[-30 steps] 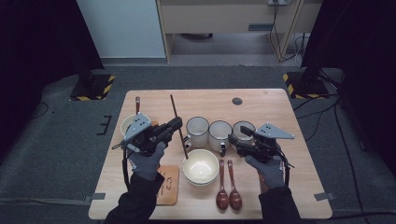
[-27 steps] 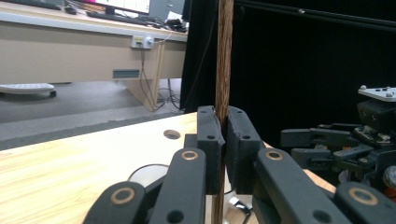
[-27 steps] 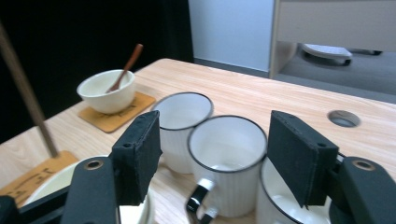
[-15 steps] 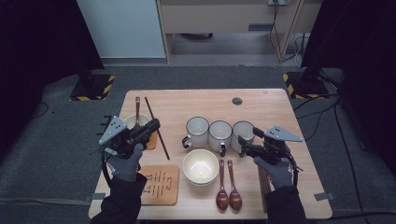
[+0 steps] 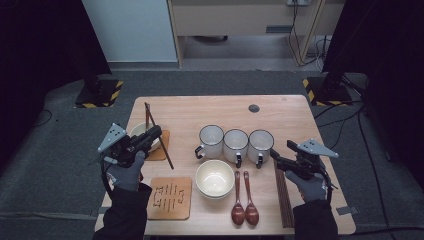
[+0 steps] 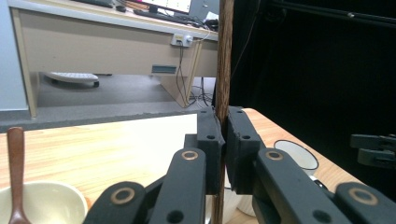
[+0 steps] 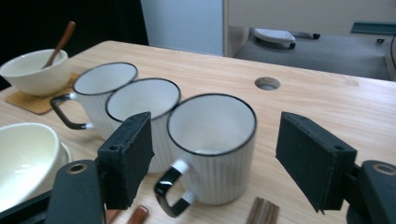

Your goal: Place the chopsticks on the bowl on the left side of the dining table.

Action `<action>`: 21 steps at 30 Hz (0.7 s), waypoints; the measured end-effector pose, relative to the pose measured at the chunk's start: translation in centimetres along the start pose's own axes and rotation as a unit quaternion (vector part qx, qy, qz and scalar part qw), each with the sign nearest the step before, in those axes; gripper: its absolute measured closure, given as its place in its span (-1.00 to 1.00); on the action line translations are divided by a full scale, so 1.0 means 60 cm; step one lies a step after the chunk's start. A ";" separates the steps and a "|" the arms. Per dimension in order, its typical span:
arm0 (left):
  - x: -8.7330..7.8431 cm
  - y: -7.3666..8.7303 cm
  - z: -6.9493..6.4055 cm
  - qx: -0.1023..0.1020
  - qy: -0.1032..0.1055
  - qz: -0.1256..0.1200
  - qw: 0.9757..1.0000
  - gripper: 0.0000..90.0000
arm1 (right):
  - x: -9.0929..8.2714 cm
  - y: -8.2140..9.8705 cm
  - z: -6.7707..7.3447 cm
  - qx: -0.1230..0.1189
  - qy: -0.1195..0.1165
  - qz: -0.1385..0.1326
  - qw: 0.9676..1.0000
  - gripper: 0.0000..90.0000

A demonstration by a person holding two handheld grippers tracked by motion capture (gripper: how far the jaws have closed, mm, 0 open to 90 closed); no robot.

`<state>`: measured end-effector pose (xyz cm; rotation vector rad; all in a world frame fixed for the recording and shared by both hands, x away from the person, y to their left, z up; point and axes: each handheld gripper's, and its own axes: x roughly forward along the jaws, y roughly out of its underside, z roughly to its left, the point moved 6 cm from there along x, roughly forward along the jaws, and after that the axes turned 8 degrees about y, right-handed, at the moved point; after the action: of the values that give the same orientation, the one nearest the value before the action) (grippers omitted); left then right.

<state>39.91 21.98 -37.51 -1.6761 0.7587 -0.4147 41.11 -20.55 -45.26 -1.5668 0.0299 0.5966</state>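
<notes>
The left gripper [image 5: 150,136] holds a dark wooden chopstick [image 6: 223,70] — jaws pinching it mid-length, just beside the white bowl [image 5: 142,134] on its wooden coaster [image 5: 162,150]. In the high view the stick slants across that coaster's right edge. The right gripper [image 5: 280,162] sits just right of the rightmost mug [image 7: 212,144] on the counter [image 5: 225,107] — jaws spread, having just been opening, nothing between the pads.

The three mugs [image 5: 236,145] are white, faintly ribbed, with black rims and black-and-white handles. The bowl [image 5: 214,178] at six o'clock is cream. Two spoons [image 5: 244,205] are reddish-brown. The chopstick [image 6: 223,74] is dark brown. The table [image 5: 210,107] is pale wood with fine grain.
</notes>
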 end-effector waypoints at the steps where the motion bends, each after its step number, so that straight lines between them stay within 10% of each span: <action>1: 0.000 0.002 0.003 -0.001 -0.002 0.002 1.000 0.86 | 0.000 0.002 -0.003 0.000 0.003 0.002 1.000 -0.40; 21: -0.015 0.007 0.083 -0.023 -0.050 0.014 0.998 0.86 | 0.008 0.072 -0.072 0.003 0.054 0.053 0.997 -0.48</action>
<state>42.32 26.19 -39.01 -1.7144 0.7217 -0.2940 41.42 -24.87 -49.60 -1.5972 0.1974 0.5938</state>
